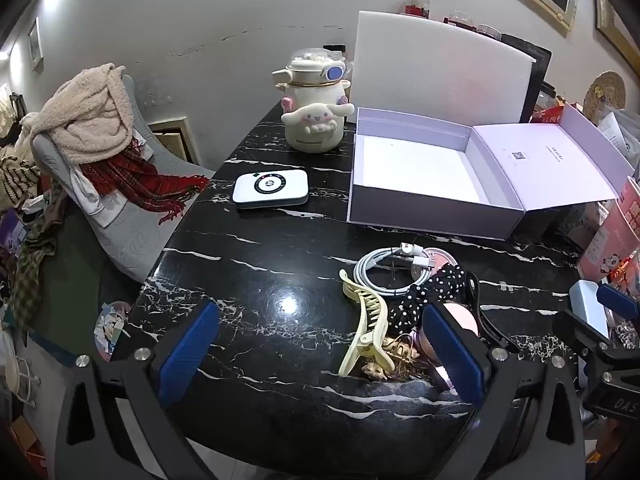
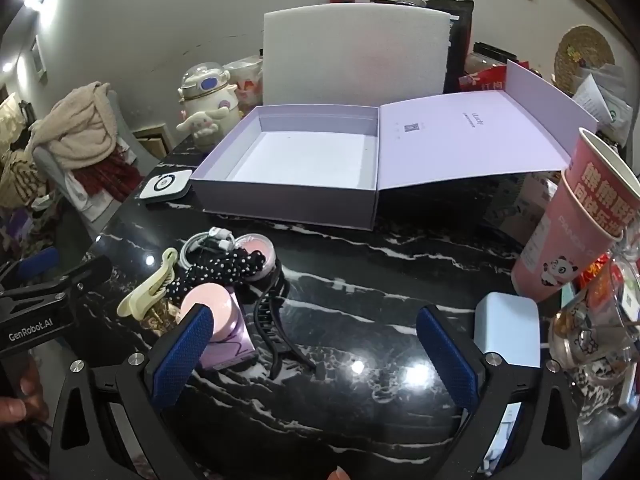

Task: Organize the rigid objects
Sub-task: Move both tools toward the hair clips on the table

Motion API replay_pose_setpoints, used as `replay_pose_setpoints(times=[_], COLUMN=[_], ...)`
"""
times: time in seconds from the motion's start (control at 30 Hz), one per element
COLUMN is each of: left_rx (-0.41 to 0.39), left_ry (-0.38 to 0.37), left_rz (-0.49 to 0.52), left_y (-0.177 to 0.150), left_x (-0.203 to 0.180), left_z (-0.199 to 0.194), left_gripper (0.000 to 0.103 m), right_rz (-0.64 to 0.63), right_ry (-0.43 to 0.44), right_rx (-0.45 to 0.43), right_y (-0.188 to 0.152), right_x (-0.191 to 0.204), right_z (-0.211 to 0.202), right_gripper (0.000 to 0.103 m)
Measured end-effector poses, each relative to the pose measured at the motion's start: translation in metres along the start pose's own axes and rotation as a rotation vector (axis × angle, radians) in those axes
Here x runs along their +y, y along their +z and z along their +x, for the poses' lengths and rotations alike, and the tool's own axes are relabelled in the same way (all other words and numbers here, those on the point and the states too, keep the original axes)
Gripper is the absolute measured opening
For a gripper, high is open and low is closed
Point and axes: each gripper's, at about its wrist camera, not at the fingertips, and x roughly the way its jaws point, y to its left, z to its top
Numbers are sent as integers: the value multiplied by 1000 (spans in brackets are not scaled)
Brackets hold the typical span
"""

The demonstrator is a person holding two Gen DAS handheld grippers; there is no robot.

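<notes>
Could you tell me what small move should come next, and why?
Probably lower the left hand-held gripper onto the yellow hair claw. Both grippers are open and empty, the lavender box is open with nothing inside, and the claw lies nearest between its fingers.

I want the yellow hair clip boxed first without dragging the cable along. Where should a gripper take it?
Grip the yellow clip across its narrow toothed body, from above. It lies flat and long; its far tip sits by the cable.

My table (image 1: 280, 280) is black marble with white veins; the box (image 2: 288, 200) lilac, the hair clip (image 1: 366, 320) pale yellow (bow (image 1: 432, 292) polka-dotted).
</notes>
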Motion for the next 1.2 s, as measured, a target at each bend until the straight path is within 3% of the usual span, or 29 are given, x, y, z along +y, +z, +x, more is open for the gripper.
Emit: replay_pose_setpoints(times=[1.2], left_rx=[14], left_ry=[-35], left_rz=[14], left_y=[0], left_x=[-2], left_z=[0], left_gripper=[103], right_rz=[15], right_ry=[-15], right_rx=[-15], right_y=[0], right_x=[-2], right_z=[-8], right_gripper=[103])
